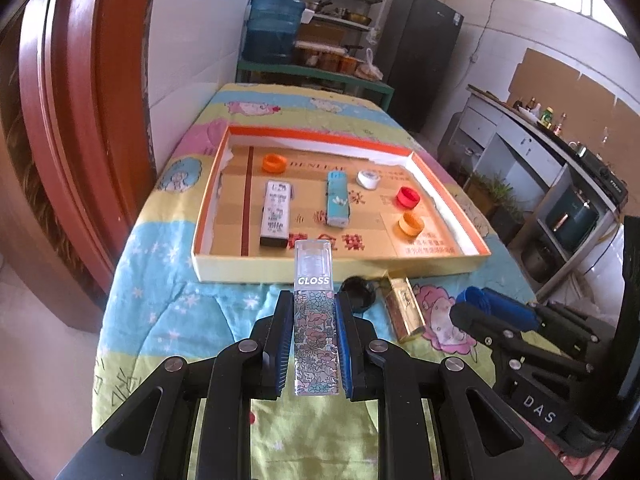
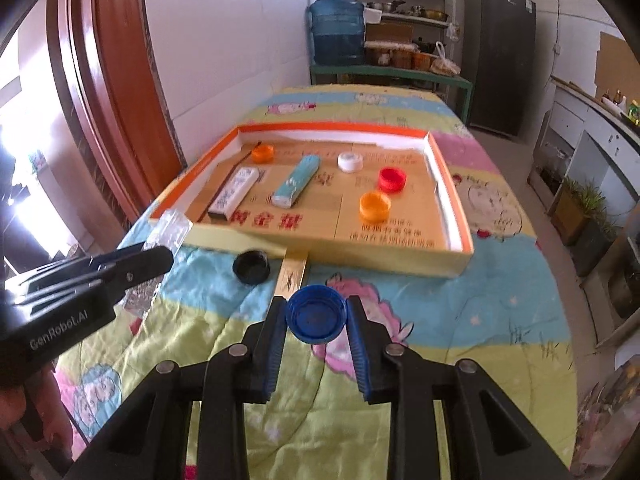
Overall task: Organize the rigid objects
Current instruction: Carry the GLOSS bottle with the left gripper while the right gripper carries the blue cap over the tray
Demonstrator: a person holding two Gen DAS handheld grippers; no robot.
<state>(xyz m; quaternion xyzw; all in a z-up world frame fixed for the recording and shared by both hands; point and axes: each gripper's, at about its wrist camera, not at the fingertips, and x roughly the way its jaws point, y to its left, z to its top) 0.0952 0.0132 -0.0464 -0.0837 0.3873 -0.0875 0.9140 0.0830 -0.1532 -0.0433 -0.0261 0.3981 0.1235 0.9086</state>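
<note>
I had both tools loaded here. My left gripper was clamped tight on the clear floral GLOSS box, held up in front of the tray's near wall. My right gripper had its pads pressed on the blue bottle cap, open side up, lifted just above the quilt.

By my reckoning I was well past halfway. In the cardboard tray lay six things already: a white patterned box and a teal box to the left, with orange, white, red and another orange cap spread around them.

Left outside, besides what I was carrying, were the black cap and the gold box, both lying on the quilt right against the tray's near wall, directly ahead of my right tool. That wall needed clearing before either load could go in.
</note>
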